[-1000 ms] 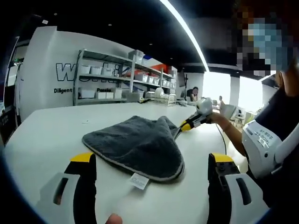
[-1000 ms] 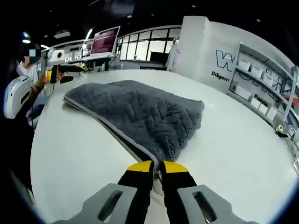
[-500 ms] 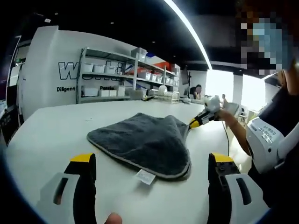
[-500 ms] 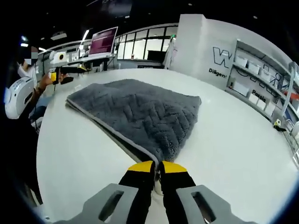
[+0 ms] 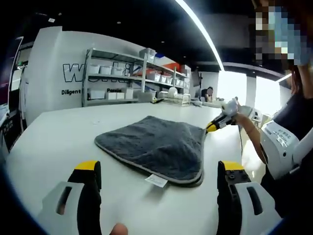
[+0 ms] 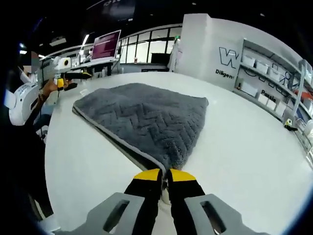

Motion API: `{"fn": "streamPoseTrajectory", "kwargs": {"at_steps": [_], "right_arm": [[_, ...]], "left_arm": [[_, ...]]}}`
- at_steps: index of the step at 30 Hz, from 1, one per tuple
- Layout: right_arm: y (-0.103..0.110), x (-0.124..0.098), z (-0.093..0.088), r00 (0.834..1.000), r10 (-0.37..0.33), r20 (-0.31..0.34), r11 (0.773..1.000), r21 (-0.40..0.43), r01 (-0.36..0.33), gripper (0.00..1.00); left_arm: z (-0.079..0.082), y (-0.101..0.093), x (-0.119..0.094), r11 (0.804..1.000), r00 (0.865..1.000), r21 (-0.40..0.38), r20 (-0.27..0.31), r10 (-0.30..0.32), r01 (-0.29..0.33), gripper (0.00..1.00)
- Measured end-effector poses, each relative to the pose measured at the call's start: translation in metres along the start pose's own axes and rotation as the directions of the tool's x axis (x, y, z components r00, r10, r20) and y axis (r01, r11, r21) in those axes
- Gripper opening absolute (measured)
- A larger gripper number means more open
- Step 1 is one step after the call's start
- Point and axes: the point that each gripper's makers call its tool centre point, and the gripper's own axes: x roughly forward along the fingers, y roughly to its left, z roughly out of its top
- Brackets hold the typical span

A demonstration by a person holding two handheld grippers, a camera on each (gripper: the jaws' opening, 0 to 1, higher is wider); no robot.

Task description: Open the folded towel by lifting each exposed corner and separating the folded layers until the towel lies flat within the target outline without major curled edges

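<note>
My right gripper has its jaws pinched together on the near corner of the towel, yellow tips squeezing the grey edge where it comes to a point. From the right gripper view the towel spreads away from that corner across the white table, dark grey with a zigzag quilted pile and a paler grey binding along its left edge. A second layer peeks out under that binding, so it is folded double there. Beyond the towel's far left corner, my left gripper hangs just off the table's edge, held in my hand.

In the left gripper view, my left gripper is spread wide, one jaw either side of the towel and clear of it, holding nothing. The towel lies on the table ahead of those jaws, a small white label poking out from its nearest edge. At the towel's right corner my right gripper grips the cloth. Behind the towel, past the table, shelving with bins stands against a white wall.
</note>
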Motion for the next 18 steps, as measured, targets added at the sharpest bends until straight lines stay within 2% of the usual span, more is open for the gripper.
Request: {"fn": "streamPoseTrajectory", "kwargs": {"at_steps": [18], "right_arm": [[0.014, -0.012, -0.010, 0.999, 0.023, -0.022, 0.999, 0.038, -0.022, 0.03]], "left_arm": [[-0.005, 0.003, -0.002, 1.000, 1.000, 0.004, -0.028, 0.004, -0.004, 0.96]]}}
